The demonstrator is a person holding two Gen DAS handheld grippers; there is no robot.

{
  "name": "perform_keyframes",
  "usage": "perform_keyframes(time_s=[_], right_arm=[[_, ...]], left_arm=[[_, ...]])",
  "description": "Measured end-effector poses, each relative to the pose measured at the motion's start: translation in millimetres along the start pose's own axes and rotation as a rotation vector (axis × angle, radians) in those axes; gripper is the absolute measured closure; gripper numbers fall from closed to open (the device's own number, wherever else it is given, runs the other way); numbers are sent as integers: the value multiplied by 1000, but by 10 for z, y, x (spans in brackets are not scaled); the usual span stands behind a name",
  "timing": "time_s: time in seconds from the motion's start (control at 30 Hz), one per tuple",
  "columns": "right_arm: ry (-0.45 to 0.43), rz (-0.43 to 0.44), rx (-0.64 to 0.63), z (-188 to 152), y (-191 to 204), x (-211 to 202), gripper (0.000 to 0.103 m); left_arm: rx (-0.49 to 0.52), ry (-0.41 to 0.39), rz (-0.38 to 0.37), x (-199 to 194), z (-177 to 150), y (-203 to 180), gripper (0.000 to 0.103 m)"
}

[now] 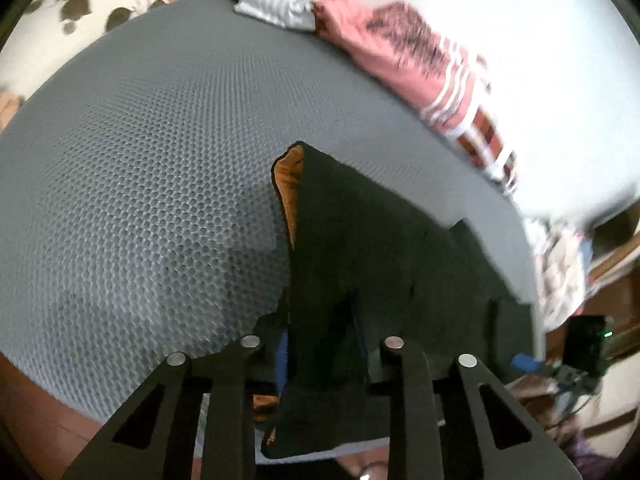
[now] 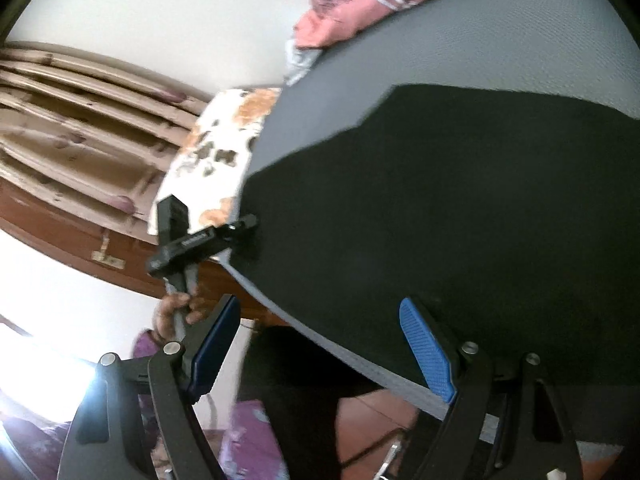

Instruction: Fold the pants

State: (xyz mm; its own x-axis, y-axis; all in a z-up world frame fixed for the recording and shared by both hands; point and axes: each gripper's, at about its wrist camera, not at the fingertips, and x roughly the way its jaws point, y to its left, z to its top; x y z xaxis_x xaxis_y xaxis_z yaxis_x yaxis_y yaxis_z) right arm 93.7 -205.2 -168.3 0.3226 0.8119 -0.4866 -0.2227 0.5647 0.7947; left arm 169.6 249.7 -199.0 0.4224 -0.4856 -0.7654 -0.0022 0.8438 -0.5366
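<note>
Dark pants (image 1: 360,240) with an orange lining (image 1: 290,184) lie on a grey mesh mat (image 1: 140,200). In the left wrist view a fold of them rises between the jaws of my left gripper (image 1: 326,352), which is shut on the cloth; one blue pad (image 1: 282,356) shows beside it. The right wrist view shows the pants (image 2: 440,200) spread flat, with the left gripper (image 2: 250,224) pinching their left edge and a hand (image 2: 176,312) holding its handle. My right gripper (image 2: 320,344) stands open at the mat's near edge (image 2: 360,364), with nothing between its blue pads (image 2: 428,348).
A pink striped garment (image 1: 408,56) and a white striped cloth (image 1: 280,4) lie at the mat's far edge. A floral sheet (image 2: 216,144) lies beside the mat, with a wooden bed frame (image 2: 80,120) behind it. A black device (image 1: 586,340) and cables sit on the floor.
</note>
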Motion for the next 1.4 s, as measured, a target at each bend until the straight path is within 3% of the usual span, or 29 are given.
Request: perform_keyframes(time_s=[0.13, 0.3, 0.4, 0.5, 0.57, 0.6, 0.73, 0.83, 0.87, 0.97, 1.07, 1.13, 1.17, 1.2, 1.23, 1.4], right_arm=[[8, 138, 67, 126, 59, 147, 22], [19, 335, 182, 222, 122, 313, 22], [16, 451, 232, 219, 168, 333, 18], [8, 490, 269, 217, 129, 325, 13], [3, 503, 311, 204, 41, 324, 13], [6, 505, 329, 204, 3, 325, 7], [2, 501, 398, 152, -198, 333, 3], [3, 478, 423, 128, -281, 359, 3], [3, 462, 423, 126, -285, 385, 3], [12, 368, 379, 135, -200, 441, 3], [21, 236, 286, 160, -5, 498, 4], [38, 123, 222, 166, 95, 563, 15], [57, 61, 198, 167, 133, 622, 42], [78, 20, 184, 169, 144, 677, 75], [95, 9, 183, 175, 146, 725, 84], [44, 113, 163, 285, 328, 411, 86]], left_arm=[[-25, -49, -79, -245, -110, -266, 79], [37, -87, -207, -443, -306, -973, 79], [74, -80, -277, -309, -416, -1367, 79], [113, -36, -343, -67, -570, -1632, 79], [104, 10, -453, 125, -717, -1711, 79], [106, 37, -495, 198, -773, -1726, 79], [226, 36, -458, 240, -983, -1894, 81], [276, -34, -456, -34, -1006, -1900, 80], [280, -66, -434, -122, -1000, -1866, 75], [261, -158, -317, -345, -1001, -1638, 61], [184, -180, -192, -336, -1025, -1312, 60], [127, -164, -179, -247, -1035, -1142, 60], [94, -154, -172, -183, -1037, -1050, 60], [66, -136, -162, -123, -1049, -981, 60], [49, -120, -152, -95, -1051, -935, 60], [61, -94, -131, -113, -1055, -1074, 60]])
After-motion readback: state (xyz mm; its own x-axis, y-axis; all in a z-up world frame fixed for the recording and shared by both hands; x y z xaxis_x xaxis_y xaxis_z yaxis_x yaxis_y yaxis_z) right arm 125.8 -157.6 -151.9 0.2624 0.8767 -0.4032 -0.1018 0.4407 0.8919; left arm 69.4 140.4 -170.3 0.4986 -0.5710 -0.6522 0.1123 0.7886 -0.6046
